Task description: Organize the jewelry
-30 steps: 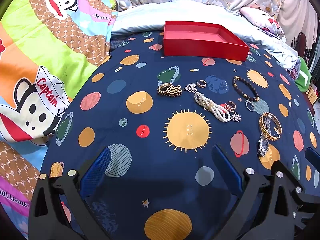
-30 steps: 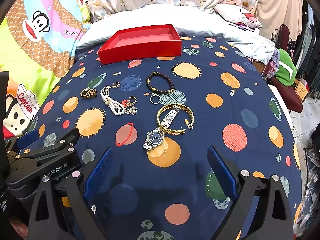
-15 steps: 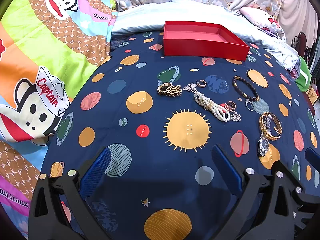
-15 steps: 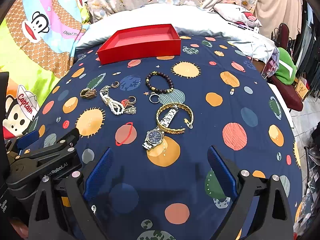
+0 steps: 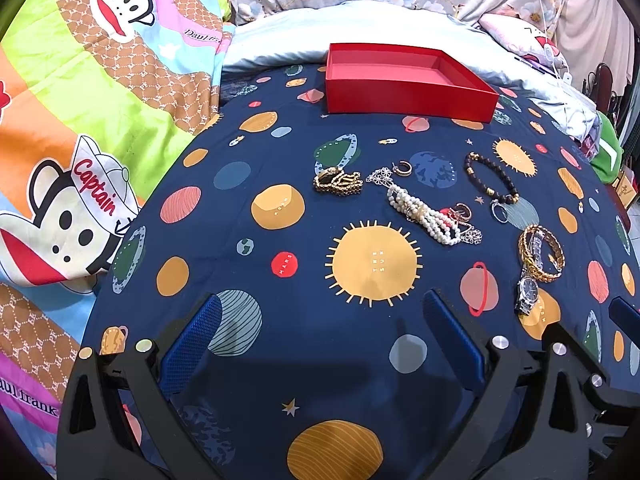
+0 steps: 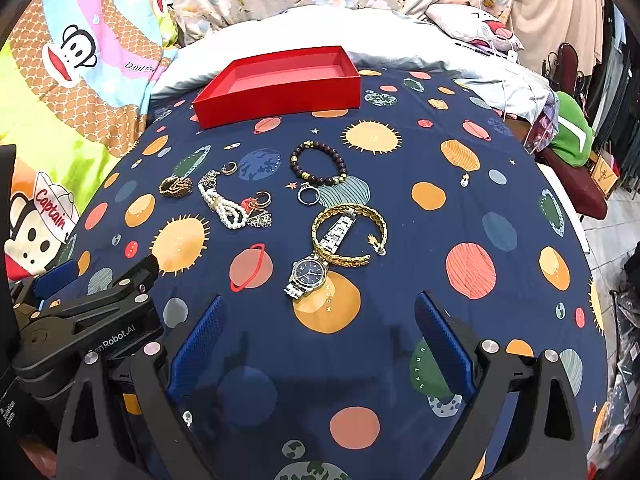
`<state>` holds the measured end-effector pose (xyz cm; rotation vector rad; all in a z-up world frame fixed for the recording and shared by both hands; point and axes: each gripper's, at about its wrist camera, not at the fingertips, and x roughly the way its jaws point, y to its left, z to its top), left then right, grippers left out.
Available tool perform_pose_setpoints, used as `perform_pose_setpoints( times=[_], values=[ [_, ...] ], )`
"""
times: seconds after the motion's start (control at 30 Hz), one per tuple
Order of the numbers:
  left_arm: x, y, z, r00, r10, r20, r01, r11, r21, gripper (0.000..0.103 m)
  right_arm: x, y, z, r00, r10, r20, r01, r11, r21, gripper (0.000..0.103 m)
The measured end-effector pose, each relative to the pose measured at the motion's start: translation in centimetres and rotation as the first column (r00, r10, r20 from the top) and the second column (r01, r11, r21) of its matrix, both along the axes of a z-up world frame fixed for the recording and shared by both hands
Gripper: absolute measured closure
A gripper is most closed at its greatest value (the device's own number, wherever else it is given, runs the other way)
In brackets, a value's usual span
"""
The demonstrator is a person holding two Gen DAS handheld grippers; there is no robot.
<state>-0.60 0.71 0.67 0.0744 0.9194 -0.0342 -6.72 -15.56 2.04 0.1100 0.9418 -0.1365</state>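
Note:
An empty red box [image 5: 404, 80] [image 6: 280, 84] sits at the far side of a navy planet-print sheet [image 5: 280, 300]. Jewelry lies loose in front of it: a gold chain [image 5: 338, 182] [image 6: 175, 187], a pearl bracelet [image 5: 424, 216] [image 6: 224, 208], a dark bead bracelet [image 5: 490, 178] [image 6: 320, 162], a gold bangle [image 5: 542, 254] [image 6: 348, 234] and a silver watch [image 5: 527, 292] [image 6: 310, 272]. My left gripper [image 5: 320, 320] is open and empty, short of the jewelry. My right gripper [image 6: 318, 320] is open and empty, just short of the watch.
A colourful monkey-print quilt [image 5: 80, 140] lies on the left. White bedding and floral pillows [image 5: 360, 12] are behind the box. The bed's right edge drops to a floor with a green object [image 6: 572, 132]. The left gripper's body [image 6: 88, 320] shows at the right wrist view's lower left.

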Motion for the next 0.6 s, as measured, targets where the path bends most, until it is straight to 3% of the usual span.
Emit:
perform_pose_setpoints(
  times=[0.6],
  values=[
    [-0.01, -0.05, -0.05, 1.000, 0.000, 0.000, 0.000, 1.000, 0.003, 0.005, 0.14, -0.02, -0.13, 1.000, 0.000, -0.004, 0.000, 1.000, 0.006, 0.010]
  ],
)
